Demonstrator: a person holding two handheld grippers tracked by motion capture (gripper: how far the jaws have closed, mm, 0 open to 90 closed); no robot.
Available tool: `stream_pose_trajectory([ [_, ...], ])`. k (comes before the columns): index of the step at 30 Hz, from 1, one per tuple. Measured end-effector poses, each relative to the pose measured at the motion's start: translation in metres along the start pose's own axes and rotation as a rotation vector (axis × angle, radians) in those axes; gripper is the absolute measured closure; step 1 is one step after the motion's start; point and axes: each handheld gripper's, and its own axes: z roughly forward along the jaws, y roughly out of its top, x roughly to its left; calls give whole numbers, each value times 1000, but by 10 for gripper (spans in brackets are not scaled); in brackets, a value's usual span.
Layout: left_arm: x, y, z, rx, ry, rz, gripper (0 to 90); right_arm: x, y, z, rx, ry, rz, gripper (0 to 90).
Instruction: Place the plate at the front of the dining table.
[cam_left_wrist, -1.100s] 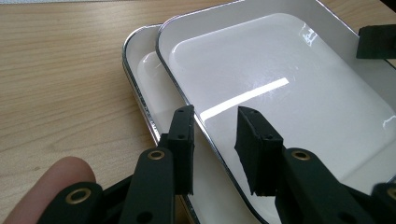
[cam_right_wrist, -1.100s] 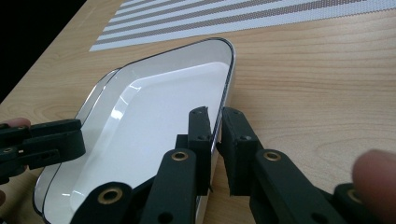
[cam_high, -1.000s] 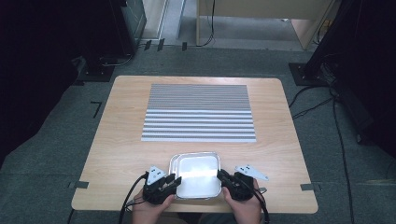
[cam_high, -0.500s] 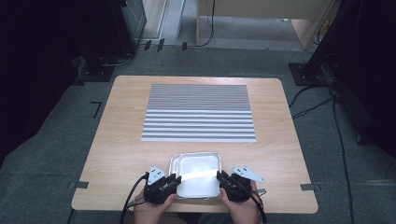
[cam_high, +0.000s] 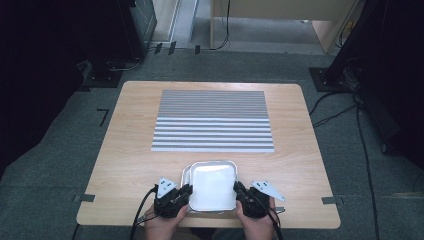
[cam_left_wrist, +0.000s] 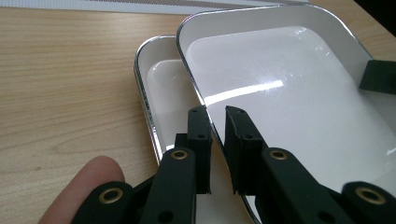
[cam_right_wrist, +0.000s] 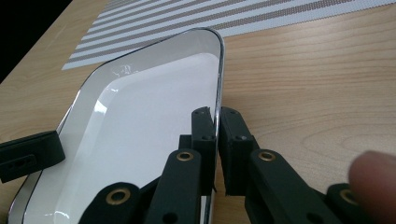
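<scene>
At six o'clock on the table (cam_high: 125, 165), near the front edge, we hold the upper tray (cam_high: 214, 186) by both side rims. It sits over the lower tray (cam_high: 186, 172), offset toward three o'clock, so a strip of the lower one peeks out at nine and twelve o'clock.

Our left gripper (cam_high: 181, 196) pinches the upper tray's left rim; in the left gripper view its jaws stand nearly closed with the chrome rim (cam_left_wrist: 215, 135) between them, though a slim gap shows on the inner side, so grip looks light. Our right gripper (cam_high: 241, 195) clamps the right rim; in the right gripper view the jaws press tight against the edge (cam_right_wrist: 217, 122). The upper tray (cam_left_wrist: 289, 88) looks raised or tilted above the lower tray (cam_left_wrist: 163, 88), exact contact at the far side we cannot tell. A striped mat (cam_high: 214, 120) lies at twelve o'clock, well apart from the trays.

Step in hand, as we judge it: separate the upper tray from the stack. To do it well, we keep both grips level, lift straight up together, avoid dragging the lower tray along. Risk: thin glossy rim slips from the left jaws if one side rises first. Squeeze left firmer before moving.
</scene>
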Motion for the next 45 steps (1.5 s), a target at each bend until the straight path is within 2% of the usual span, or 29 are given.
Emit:
stream_pose_trajectory([
  [7,-1,2,-5,-46,-11,-16,823,-3,-1,-1,-15,23,45,877],
  [11,-1,3,-6,-53,-19,-19,815,-6,0,-1,-12,35,71,880],
  [17,-4,6,-8,-65,-7,-11,827,-6,3,-4,-32,48,87,880],
  [24,-9,15,-13,-96,0,1,839,-4,13,-9,-66,61,76,881],
  [28,-9,20,-14,-109,6,-14,845,-2,17,-9,-74,61,68,884],
  [37,-13,42,-17,-137,8,0,853,-3,30,-2,-77,67,71,897],
  [45,-7,55,-8,-150,0,-25,856,-5,47,9,-76,71,68,898],
])
